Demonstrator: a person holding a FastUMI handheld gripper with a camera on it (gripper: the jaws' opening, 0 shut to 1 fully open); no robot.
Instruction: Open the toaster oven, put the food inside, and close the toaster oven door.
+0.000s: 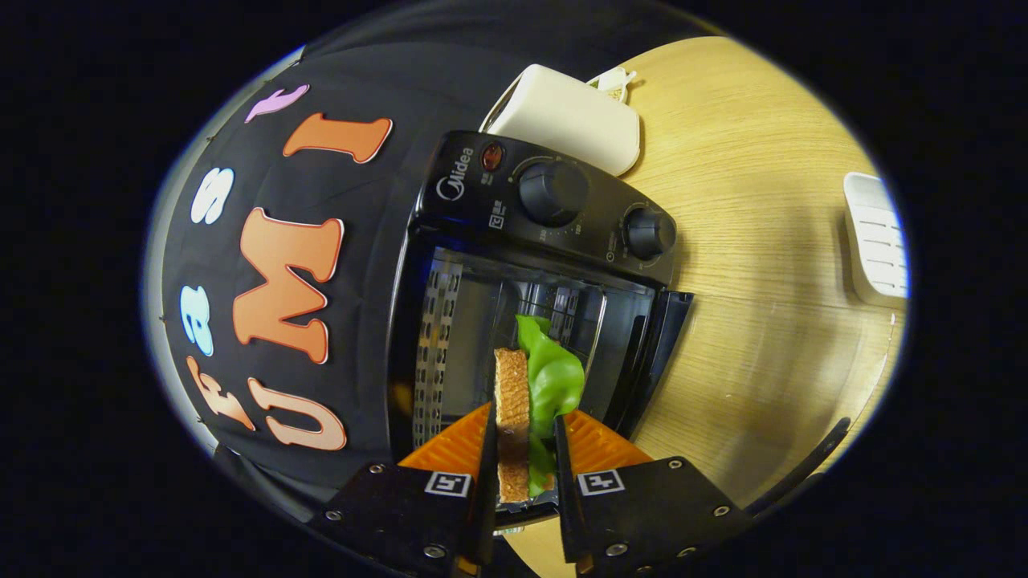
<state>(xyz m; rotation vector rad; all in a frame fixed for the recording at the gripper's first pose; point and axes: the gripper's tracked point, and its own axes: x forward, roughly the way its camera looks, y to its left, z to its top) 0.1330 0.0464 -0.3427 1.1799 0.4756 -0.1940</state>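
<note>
Your gripper [522,461] is clamped on the food [530,401], a slice of toasted bread with a green lettuce leaf against it, both fingers pressing its sides so it stands on edge between them. The toaster oven [546,265] sits just ahead on the wooden surface [763,281], its door [654,361] already swung open and the dark cavity facing you, so opening looks done and you are in the loading step. The food's far end appears to be at the mouth of the cavity; how far in it reaches is hard to tell. Next, you likely need to carry it deeper, level it over the rack, then release and draw straight back. Watch the loose leaf, which could slip when the fingers part. A white appliance [570,112] stands behind the oven.
</note>
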